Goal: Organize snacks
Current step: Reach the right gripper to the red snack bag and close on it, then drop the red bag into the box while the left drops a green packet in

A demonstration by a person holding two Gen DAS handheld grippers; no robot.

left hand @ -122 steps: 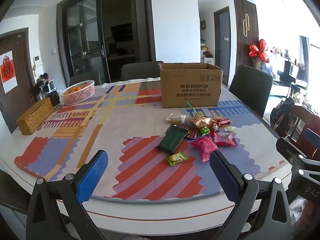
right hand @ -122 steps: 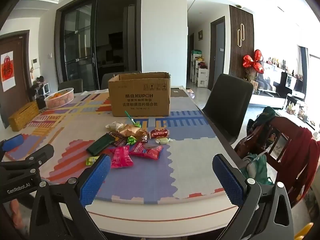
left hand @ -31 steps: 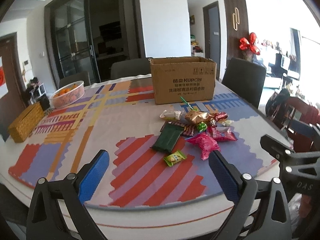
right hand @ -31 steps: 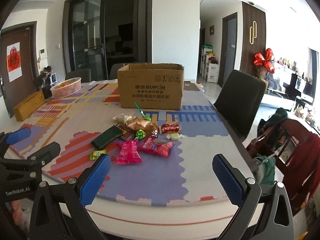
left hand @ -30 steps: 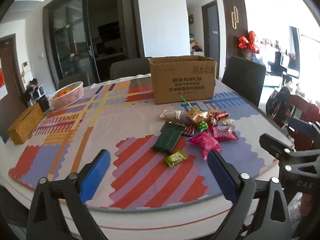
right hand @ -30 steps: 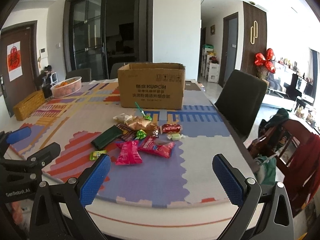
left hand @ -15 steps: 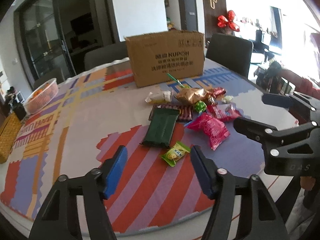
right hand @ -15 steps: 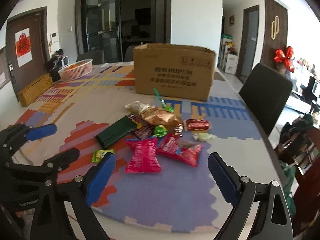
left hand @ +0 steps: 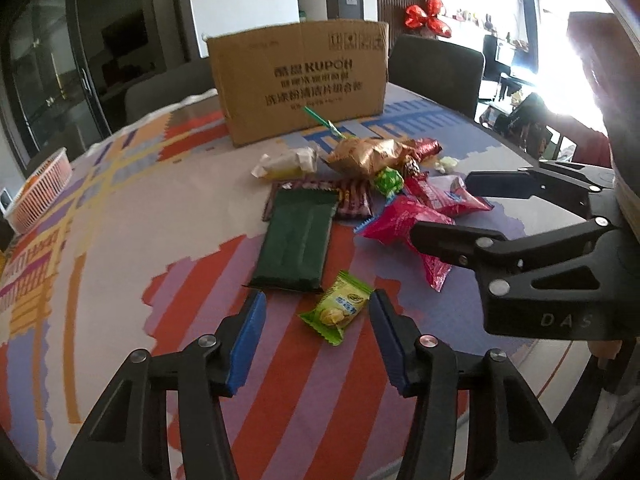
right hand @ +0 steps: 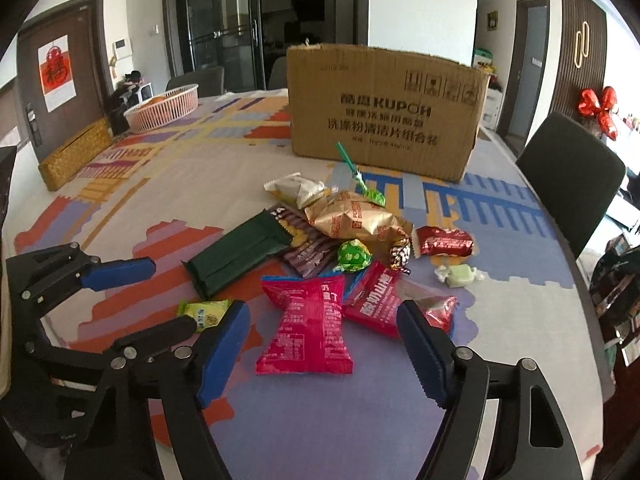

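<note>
A heap of snacks lies on the patterned table in front of a brown cardboard box (left hand: 300, 80) (right hand: 384, 108). My left gripper (left hand: 316, 308) hovers over a small green packet (left hand: 338, 310) (right hand: 206, 312); its jaws are closing with the packet between the blue pads, which do not touch it. My right gripper (right hand: 324, 320) is low over a pink packet (right hand: 306, 330) (left hand: 404, 224), jaws closing, the packet between them and untouched. Beside these lie a dark green flat pack (left hand: 298, 240) (right hand: 240, 254), a red packet (right hand: 380, 300), a gold bag (right hand: 352, 220) and small sweets.
A pink basket (right hand: 164, 112) and a woven yellow box (right hand: 74, 154) stand at the table's far left. Dark chairs (right hand: 568, 176) ring the table. The two grippers are close side by side; the right one's arm (left hand: 540, 256) fills the right of the left wrist view.
Both grippers have come forward and down toward the snack heap and tilted more downward. Both pairs of jaws have narrowed, the left much more than the right.
</note>
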